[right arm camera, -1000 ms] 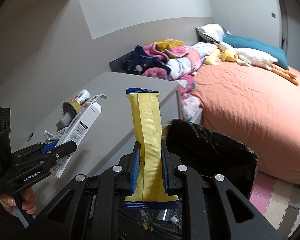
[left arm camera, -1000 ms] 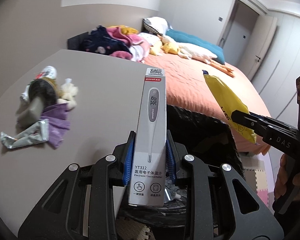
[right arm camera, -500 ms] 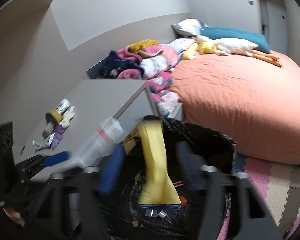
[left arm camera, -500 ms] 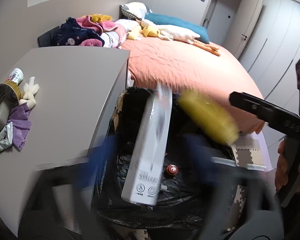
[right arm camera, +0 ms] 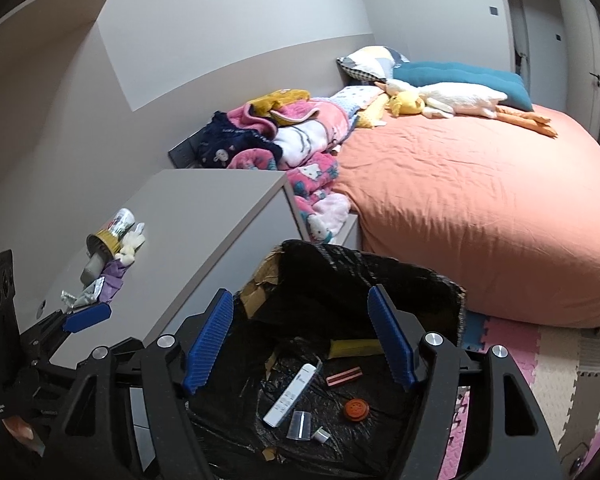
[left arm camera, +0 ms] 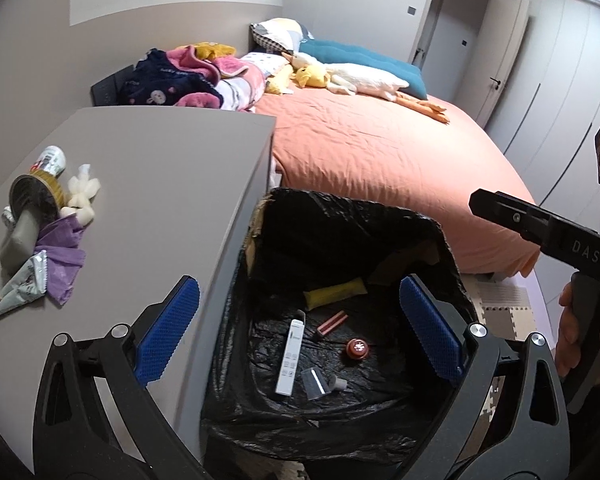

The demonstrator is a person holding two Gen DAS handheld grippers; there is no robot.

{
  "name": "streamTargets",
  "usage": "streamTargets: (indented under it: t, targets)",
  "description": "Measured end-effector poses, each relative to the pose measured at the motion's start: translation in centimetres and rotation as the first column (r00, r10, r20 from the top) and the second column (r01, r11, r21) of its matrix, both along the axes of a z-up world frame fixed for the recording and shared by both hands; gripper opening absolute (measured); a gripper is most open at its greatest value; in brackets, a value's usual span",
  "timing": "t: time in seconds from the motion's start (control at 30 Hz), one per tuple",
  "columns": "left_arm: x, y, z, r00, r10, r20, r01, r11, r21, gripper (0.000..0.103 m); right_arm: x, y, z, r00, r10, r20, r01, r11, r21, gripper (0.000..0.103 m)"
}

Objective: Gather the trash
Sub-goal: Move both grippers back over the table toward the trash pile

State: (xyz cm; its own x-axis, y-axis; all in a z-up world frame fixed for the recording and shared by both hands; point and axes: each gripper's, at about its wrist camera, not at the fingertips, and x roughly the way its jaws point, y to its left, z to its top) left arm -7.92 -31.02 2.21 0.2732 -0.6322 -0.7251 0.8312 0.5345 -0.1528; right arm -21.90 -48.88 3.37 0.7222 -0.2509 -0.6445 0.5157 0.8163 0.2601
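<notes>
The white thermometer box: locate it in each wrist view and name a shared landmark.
Left wrist: the white thermometer box lies at the bin's bottom, lower centre, left of the red cap.
Right wrist: the box lies low, centre, slanted, again left of the cap.
Shared landmark: the black bin liner beside the grey cabinet.

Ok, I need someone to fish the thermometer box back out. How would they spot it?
Look into the black-lined bin beside the grey tabletop. On its floor lies the thermometer box, long, flat and white, the only white thing among a yellow packet, a red cap and a clear cup.
</notes>
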Motion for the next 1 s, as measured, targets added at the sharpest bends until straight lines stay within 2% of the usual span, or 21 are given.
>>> streamTargets:
  t: [0.57,0.77,1.0]
  targets:
    - [4.8,6.4,0.4,0.988,0.15,0.019,-0.15,0.989,-0.002,0.096,6.5,5.1,0.4,0.99,0.141,0.003,-0.141,0.99,-0.01,0.071]
    - [7.0,9.2,0.3,0.975,0.223,0.015,-0.223,0.975,0.001,0.096,9.1,7.1,0.5,0.981,0.193,-0.002,-0.193,0.981,-0.02,0.071]
    - [9.8,12.5,-0.3,0.948,0.318,0.001,-0.318,0.948,0.007,0.096,12.0,8.7,0.2,0.97,0.242,-0.011,-0.243,0.97,-0.016,0.071]
